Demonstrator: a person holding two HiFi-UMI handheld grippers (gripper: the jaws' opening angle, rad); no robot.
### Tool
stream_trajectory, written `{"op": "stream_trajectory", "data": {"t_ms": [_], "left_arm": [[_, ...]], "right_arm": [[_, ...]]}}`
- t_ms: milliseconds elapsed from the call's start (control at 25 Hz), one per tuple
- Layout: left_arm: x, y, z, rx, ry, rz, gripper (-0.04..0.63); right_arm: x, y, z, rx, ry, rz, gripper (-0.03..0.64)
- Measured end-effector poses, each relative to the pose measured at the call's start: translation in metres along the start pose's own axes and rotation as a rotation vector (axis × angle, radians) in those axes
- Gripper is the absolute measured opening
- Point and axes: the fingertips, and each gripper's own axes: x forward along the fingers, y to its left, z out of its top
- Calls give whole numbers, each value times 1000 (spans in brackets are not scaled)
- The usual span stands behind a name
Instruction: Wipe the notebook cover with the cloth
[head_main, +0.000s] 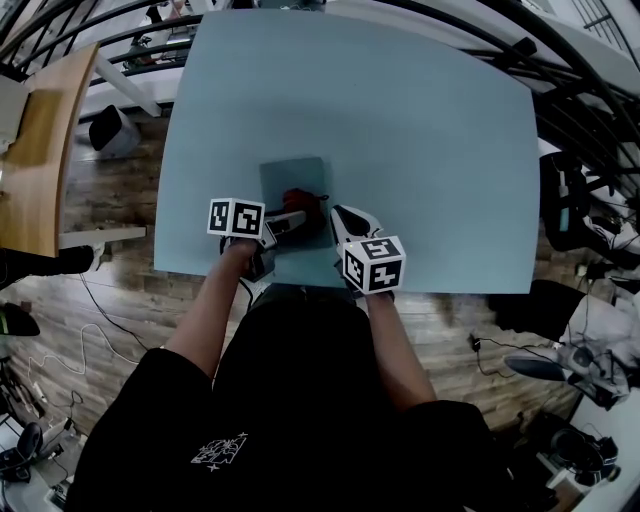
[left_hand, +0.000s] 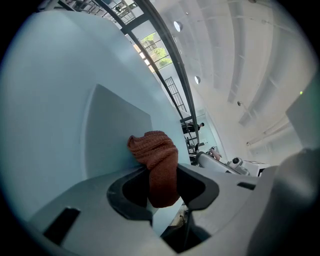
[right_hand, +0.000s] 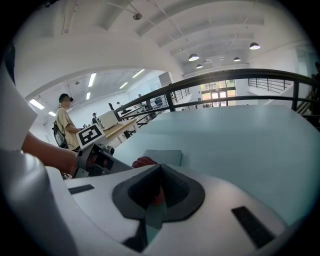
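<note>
The notebook lies flat on the pale blue surface, close to the near edge and straight in front of the person. The red cloth sits bunched on the near part of its grey-blue cover. The left gripper comes in from the left, and its jaws are closed on the cloth: a fold runs down between them and the rest bulges out past the tips onto the cover. The right gripper hangs just to the right of the cloth, over the notebook's near right corner or just beside it, with its tips pressed together. A small reddish patch shows in the gap behind those tips, but I cannot tell what it is, and nothing is plainly gripped there. Whether this gripper touches the notebook to steady it cannot be made out from above. As for progress, the cloth is in hand and on the cover, so the pick-up is done and the wiping looks to be at hand or under way. Only the near strip of the cover is under the cloth, and the far part lies bare beyond it. The cover looks plain and even all over, with no mark or streak to show which parts have been wiped. By my reading, most of the strokes across the cover, and setting the cloth down afterwards, are left to do.
</note>
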Motion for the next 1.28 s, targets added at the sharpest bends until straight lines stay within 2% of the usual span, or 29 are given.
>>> {"op": "stream_trajectory", "data": {"t_ms": [760,1280], "left_arm": [[-69,33,-11,-27,-71,68,146],[-113,40,-23,-40,-124,103,146]], "right_arm": [[12,47,-6,-56,14,62,8],[5,56,-8,-62,3,63,7]]}}
